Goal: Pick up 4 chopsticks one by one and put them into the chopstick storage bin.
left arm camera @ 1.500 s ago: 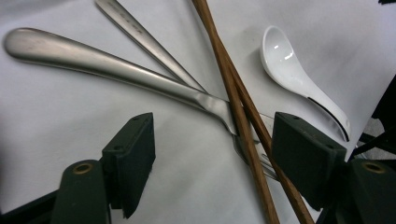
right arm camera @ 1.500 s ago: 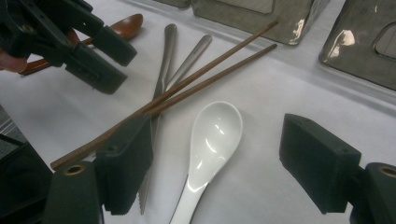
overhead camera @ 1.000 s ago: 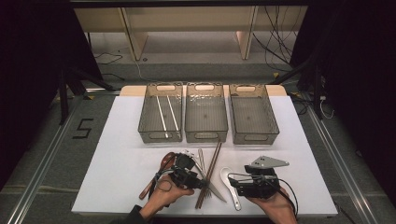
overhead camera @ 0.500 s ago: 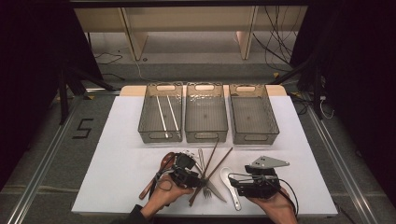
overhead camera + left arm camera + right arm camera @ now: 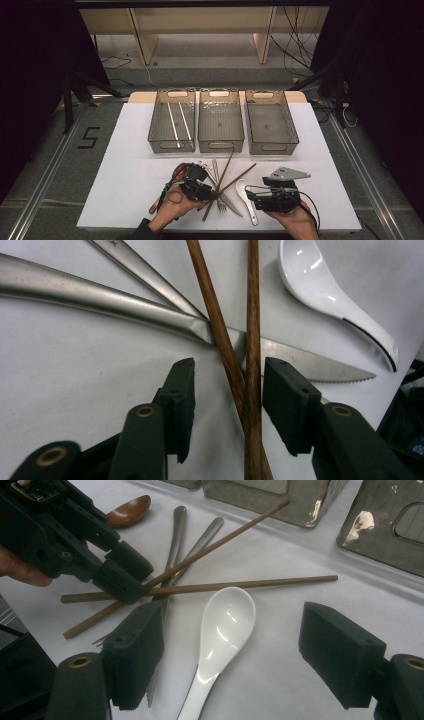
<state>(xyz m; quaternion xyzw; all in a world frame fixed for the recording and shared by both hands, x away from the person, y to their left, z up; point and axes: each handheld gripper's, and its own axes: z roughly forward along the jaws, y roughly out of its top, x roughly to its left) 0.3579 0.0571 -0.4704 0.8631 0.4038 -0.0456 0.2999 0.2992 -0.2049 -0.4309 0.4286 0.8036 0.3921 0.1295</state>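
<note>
Two brown wooden chopsticks (image 5: 226,176) lie crossed on the white table (image 5: 125,165), over a steel knife (image 5: 320,367) and a fork (image 5: 218,186). My left gripper (image 5: 212,193) is low over them. In the left gripper view both chopsticks (image 5: 250,390) stand between the pads of my left gripper (image 5: 228,377), whose jaws have just been closing. One pad is close beside a stick and the other is still a gap away, so it is open. My right gripper (image 5: 232,625) is wide open, with a white ceramic spoon (image 5: 220,630) lying between its jaws untouched.
Three clear grey bins (image 5: 220,120) stand in a row at the back; the left bin (image 5: 160,120) holds two pale chopsticks (image 5: 179,122). A brown wooden spoon (image 5: 127,509) lies left of my left hand. The right gripper (image 5: 254,197) rests near the table's front edge.
The two brown chopsticks, nearly parallel a second ago, have swung apart into a cross. The left gripper's jaws have narrowed around them. Both hands stayed in place.
</note>
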